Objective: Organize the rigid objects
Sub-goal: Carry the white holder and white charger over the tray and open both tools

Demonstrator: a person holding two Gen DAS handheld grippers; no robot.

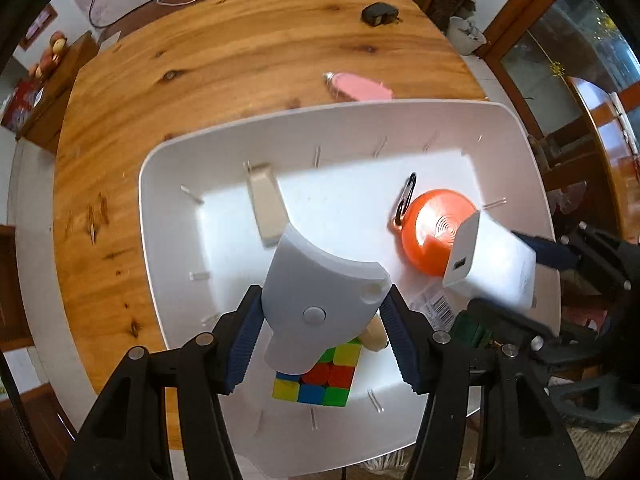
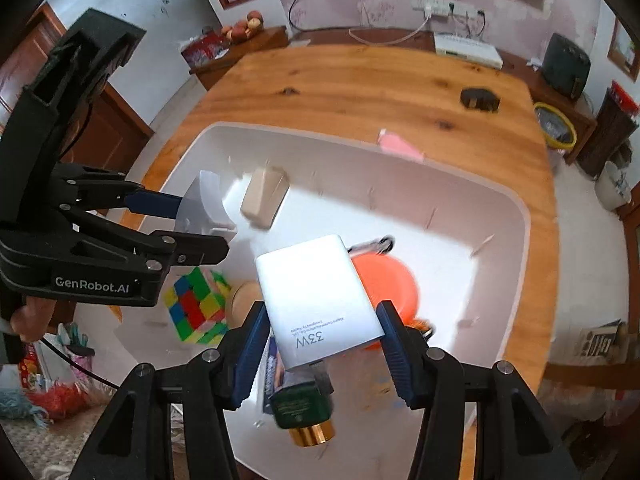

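Note:
My left gripper [image 1: 320,344] is shut on a grey curved plastic piece [image 1: 316,292] and holds it above a white tray [image 1: 168,216]. My right gripper [image 2: 324,340] is shut on a white 33W charger block [image 2: 320,300], also above the tray [image 2: 500,248]. In the tray lie a Rubik's cube [image 1: 316,380], a beige block [image 1: 266,208], an orange disc with a carabiner [image 1: 436,236], a wooden piece [image 1: 374,336] and a dark green jar with a gold base [image 2: 302,408]. The charger [image 1: 492,268] and the right gripper show at the right of the left wrist view.
The tray stands on a wooden table [image 1: 200,80]. A pink item [image 1: 360,88] and a black adapter [image 1: 378,14] lie on the table beyond the tray. A white device [image 2: 468,50] and cables are at the far edge.

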